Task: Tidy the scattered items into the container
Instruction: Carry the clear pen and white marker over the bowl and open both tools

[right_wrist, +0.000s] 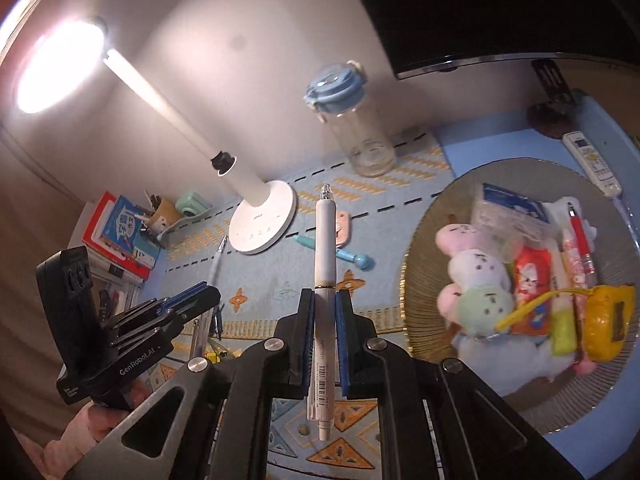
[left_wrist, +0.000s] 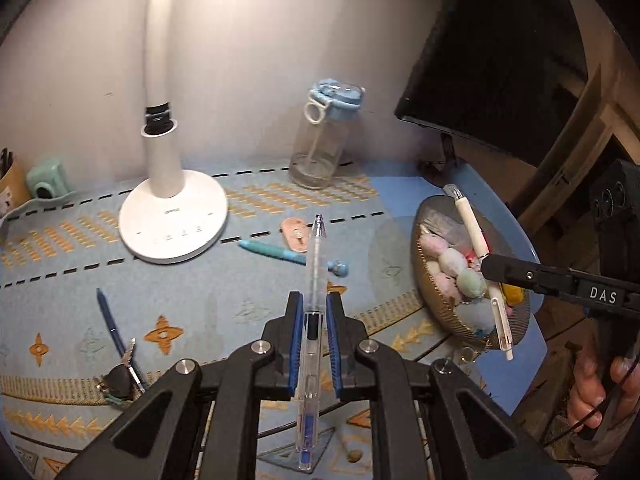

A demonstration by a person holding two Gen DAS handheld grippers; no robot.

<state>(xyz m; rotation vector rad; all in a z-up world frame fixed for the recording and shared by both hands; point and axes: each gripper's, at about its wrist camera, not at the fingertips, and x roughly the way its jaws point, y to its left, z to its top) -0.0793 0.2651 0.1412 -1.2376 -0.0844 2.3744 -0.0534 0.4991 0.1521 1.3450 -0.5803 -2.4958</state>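
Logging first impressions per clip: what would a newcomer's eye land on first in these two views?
Each gripper is shut on a pen: the left gripper on a clear pen, the right gripper on a white pen. To the right sits a round basket crowded with pastel plush toys. A white desk lamp glows at the back left.

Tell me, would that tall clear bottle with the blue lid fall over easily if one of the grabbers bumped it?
Probably yes. The water bottle stands tall on a narrow base and looks nearly empty, so likely light. Its bulky blue lid sits high, which may make it top-heavy. Being round, it would probably roll along the patterned mat once tipped.
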